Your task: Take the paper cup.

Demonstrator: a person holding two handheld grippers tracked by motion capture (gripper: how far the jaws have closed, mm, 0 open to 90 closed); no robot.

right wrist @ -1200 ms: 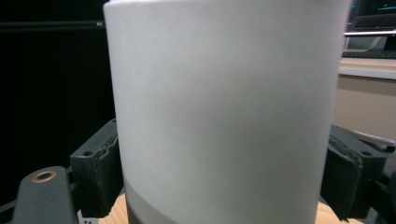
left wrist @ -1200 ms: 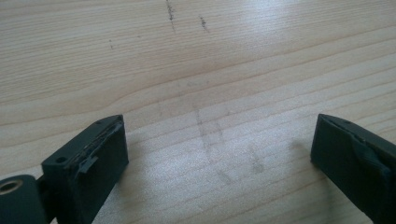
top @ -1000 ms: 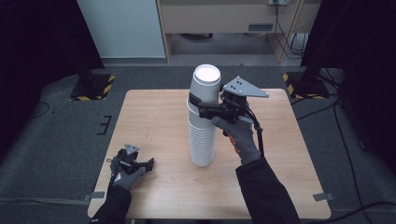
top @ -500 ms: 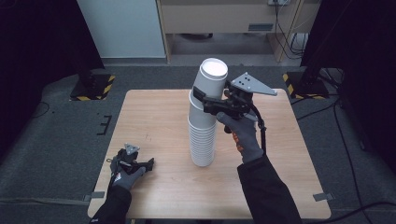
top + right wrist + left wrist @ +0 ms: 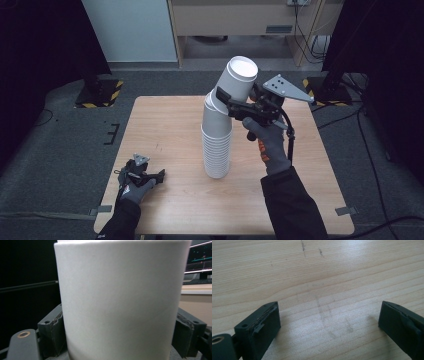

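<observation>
The cups (image 5: 218,140) are plain white. The counter (image 5: 170,125) is pale wood with fine grain (a few dark scuffs). The jaws are black; the glove (image 5: 270,145) looks grey, perhaps with orange marks.

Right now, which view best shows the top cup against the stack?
The high view: the top cup, held by the right gripper, tilts off the stack. The right gripper view shows its white wall between the jaws.

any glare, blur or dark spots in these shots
High view: table evenly lit, surroundings fall dark. Left gripper view: pale glare on the wood at top right, jaws slightly soft. Right gripper view: the held white cup looks soft, background at left black.
</observation>
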